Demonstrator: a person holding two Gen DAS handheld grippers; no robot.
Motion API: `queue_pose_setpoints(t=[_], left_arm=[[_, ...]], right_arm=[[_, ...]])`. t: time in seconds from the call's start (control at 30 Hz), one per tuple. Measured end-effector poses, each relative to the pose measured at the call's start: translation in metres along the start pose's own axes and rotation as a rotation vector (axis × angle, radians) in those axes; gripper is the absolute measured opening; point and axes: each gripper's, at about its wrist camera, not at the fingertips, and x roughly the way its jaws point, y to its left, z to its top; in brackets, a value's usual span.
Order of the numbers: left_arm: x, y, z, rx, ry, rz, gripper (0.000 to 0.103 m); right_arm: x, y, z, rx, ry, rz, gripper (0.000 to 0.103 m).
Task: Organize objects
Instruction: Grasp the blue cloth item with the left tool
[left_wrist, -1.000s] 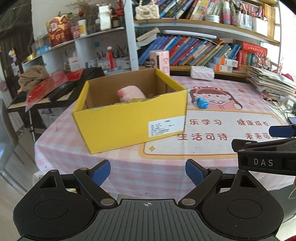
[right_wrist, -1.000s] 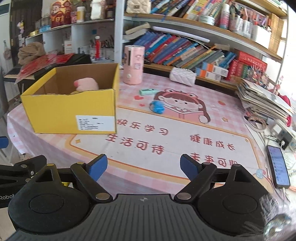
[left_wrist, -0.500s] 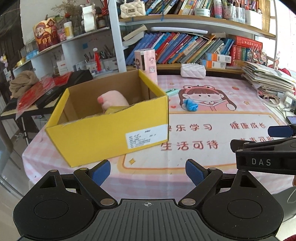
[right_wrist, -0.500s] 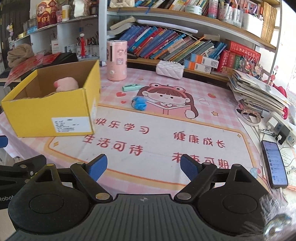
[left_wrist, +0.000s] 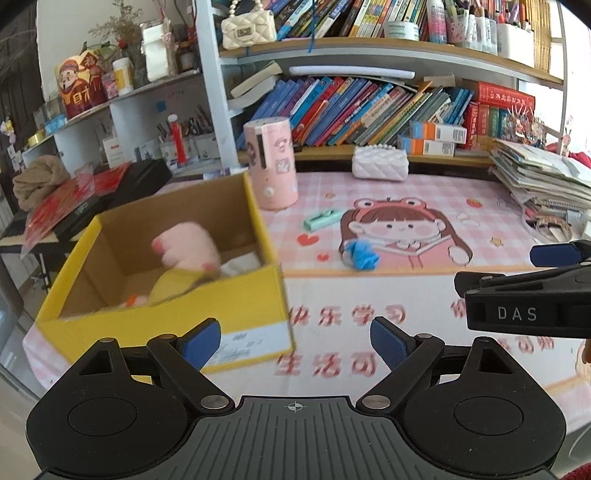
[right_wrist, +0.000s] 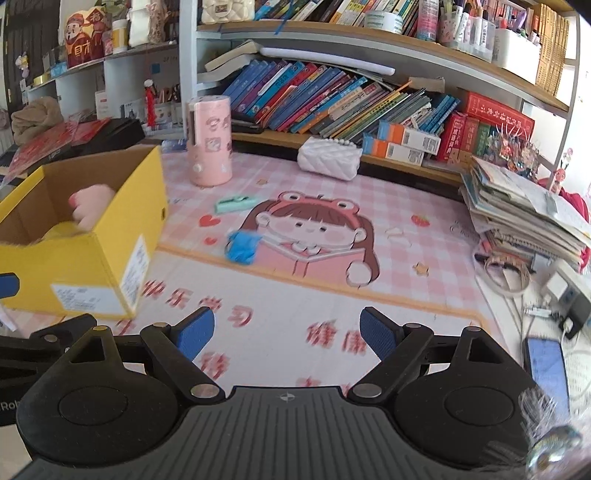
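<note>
A yellow cardboard box (left_wrist: 159, 325) (right_wrist: 77, 266) stands at the left of the pink table mat, with a pink plush toy (left_wrist: 186, 245) (right_wrist: 90, 205) inside. On the mat lie a crumpled blue object (left_wrist: 360, 254) (right_wrist: 242, 245) and a mint green clip (left_wrist: 321, 219) (right_wrist: 234, 203). A pink cylinder (left_wrist: 273, 162) (right_wrist: 210, 140) stands upright behind them. My left gripper (left_wrist: 295, 341) hovers open over the box's near right corner. My right gripper (right_wrist: 286, 334) is open above the mat's printed characters, with nothing between its fingers.
A white quilted pouch (left_wrist: 380, 166) (right_wrist: 328, 158) lies by the bookshelf (right_wrist: 332, 103). A stack of papers and magazines (right_wrist: 524, 210) sits at the right, with a phone (right_wrist: 546, 365) and cables near the right edge. A dark side table with red items (left_wrist: 74, 199) stands left.
Both grippers have moved forward over the table together; the box and the mat objects now look nearer and larger. Both jaws stay open as before.
</note>
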Motion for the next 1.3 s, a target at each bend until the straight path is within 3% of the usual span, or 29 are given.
queue_pose_setpoints(t=[0.6, 0.9, 1.13, 1.3], left_arm=[[0.045, -0.064, 0.025, 0.003, 0.04, 0.009, 0.088], [0.089, -0.081, 0.046, -0.036, 0.044, 0.039, 0.087], [0.132, -0.086, 0.06, -0.086, 0.075, 0.049, 0.07], [0.165, -0.088, 0.066, -0.114, 0.099, 0.052, 0.066]], right_arm=[[0.061, -0.067, 0.034, 0.0, 0.013, 0.111, 0.082], [0.09, -0.087, 0.061, -0.002, -0.011, 0.143, 0.079], [0.11, -0.095, 0.088, 0.014, -0.037, 0.158, 0.079], [0.114, -0.101, 0.097, -0.004, -0.057, 0.133, 0.078]])
